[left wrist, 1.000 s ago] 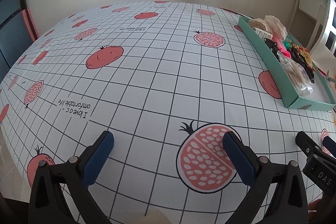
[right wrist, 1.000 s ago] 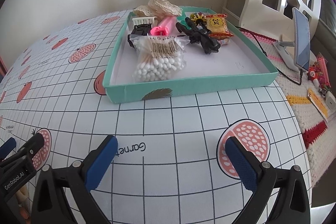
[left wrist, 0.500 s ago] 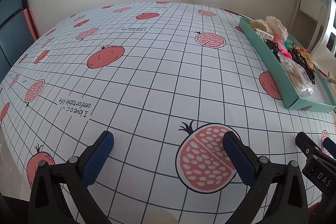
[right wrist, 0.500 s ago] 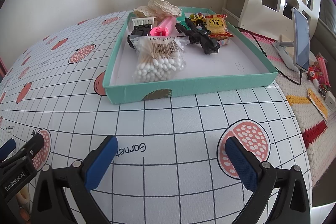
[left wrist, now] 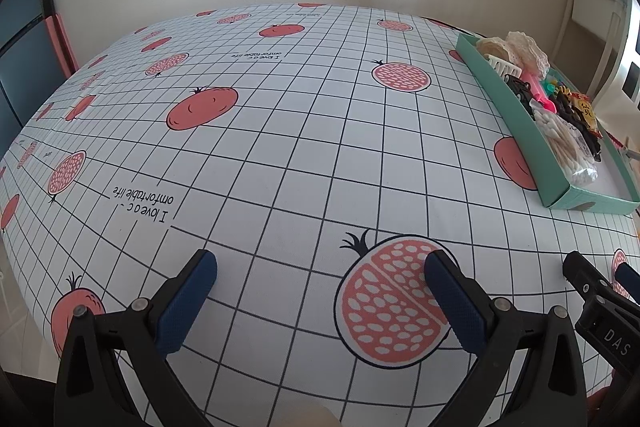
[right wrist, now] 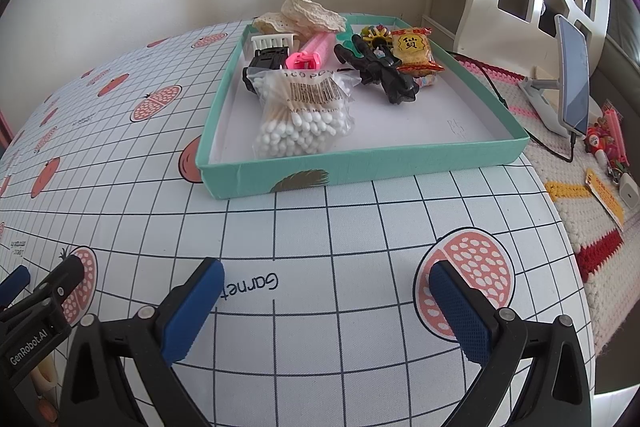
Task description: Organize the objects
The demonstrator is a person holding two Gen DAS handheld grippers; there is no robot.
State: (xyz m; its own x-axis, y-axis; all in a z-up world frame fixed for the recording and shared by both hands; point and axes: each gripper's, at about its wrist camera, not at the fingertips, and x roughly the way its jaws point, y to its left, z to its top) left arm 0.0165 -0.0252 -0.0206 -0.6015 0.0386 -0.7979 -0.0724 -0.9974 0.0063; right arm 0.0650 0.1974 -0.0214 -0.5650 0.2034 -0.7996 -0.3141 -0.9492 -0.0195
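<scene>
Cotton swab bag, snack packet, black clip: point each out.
cotton swab bag (right wrist: 302,115), right wrist view, middle of the bag
snack packet (right wrist: 414,50), right wrist view, printed front
black clip (right wrist: 269,58), right wrist view, top

Both wrist cams sit low over the tablecloth, facing 12 o'clock; left sees tray at 2 o'clock, right sees it near, dead ahead.

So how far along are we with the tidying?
Looks nearly done: the cotton swabs, snack packet and black toy all sit inside the teal tray. Nothing is in hand; left tongs and right tongs are open. No loose items show on the tablecloth.
</scene>
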